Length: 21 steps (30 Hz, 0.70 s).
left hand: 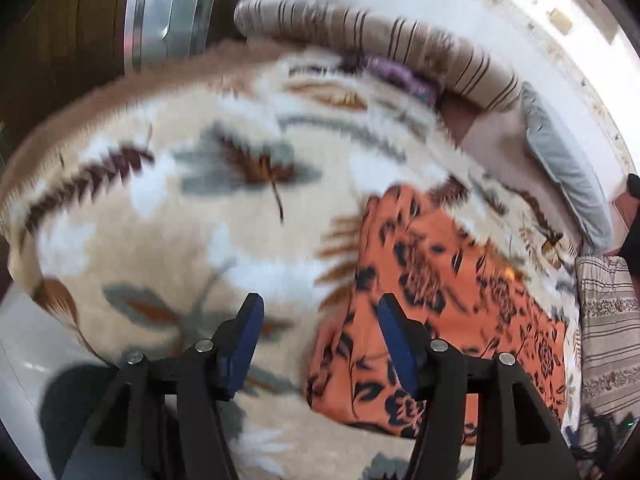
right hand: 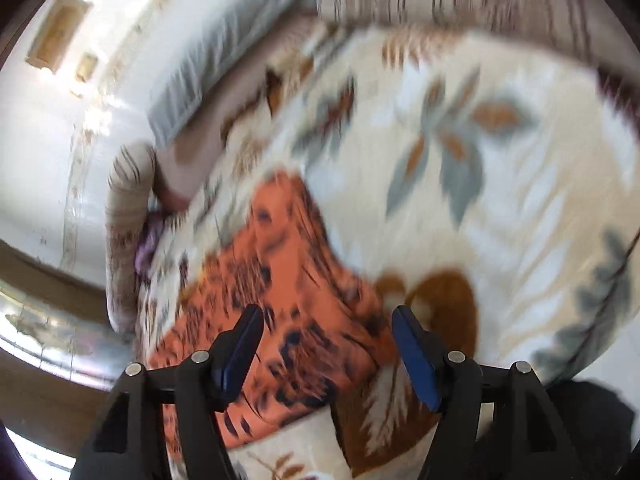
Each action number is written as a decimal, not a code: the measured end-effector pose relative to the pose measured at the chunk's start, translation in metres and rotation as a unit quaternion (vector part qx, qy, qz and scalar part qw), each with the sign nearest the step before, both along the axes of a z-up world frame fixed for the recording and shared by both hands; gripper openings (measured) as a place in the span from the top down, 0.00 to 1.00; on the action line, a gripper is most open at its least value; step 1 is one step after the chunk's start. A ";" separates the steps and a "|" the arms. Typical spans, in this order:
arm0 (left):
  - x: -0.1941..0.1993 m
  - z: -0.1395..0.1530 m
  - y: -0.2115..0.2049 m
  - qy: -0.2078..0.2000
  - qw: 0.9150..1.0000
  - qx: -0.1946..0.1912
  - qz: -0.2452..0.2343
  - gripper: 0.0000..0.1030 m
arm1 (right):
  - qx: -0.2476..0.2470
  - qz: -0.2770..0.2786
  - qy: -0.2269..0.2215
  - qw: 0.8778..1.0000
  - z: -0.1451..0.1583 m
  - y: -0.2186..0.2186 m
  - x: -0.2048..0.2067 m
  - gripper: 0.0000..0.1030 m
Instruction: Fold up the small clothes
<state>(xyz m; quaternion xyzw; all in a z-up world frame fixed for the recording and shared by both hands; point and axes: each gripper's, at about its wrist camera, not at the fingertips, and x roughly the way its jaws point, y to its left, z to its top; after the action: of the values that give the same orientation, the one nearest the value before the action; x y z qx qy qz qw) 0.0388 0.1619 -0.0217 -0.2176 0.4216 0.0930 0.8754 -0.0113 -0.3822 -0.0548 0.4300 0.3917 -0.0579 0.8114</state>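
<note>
An orange garment with a dark floral print lies flat, apparently folded, on a cream leaf-patterned blanket. My left gripper is open and empty, hovering above the garment's left edge. In the right wrist view the same orange garment lies on the blanket, and my right gripper is open and empty above the garment's near right part. Both views are motion-blurred.
A striped bolster cushion lies along the far side, with a grey pillow and a purple cloth near it. A striped patterned cloth sits at the right. White wall beyond.
</note>
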 end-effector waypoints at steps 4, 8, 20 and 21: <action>0.024 0.009 -0.020 -0.009 0.999 0.013 -0.052 0.41 | -0.008 0.055 -0.051 0.997 0.033 0.023 0.028 0.32; 0.072 0.003 -0.030 0.003 0.994 0.001 -0.105 0.41 | -0.023 0.109 -0.052 0.992 0.033 0.049 0.055 0.32; 0.194 -0.067 -0.015 0.119 0.983 0.073 -0.119 0.42 | 0.017 0.288 0.049 0.956 -0.033 0.091 0.156 0.32; 0.195 -0.067 -0.019 0.117 0.982 0.088 -0.120 0.42 | 0.026 0.275 0.047 0.960 -0.039 0.078 0.175 0.31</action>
<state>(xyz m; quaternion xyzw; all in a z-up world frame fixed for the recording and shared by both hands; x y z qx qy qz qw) 0.2336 0.1431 -0.0884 -0.0757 0.5346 0.0491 0.8403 0.1642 -0.3037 -0.0937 0.3238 0.5337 0.1572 0.7653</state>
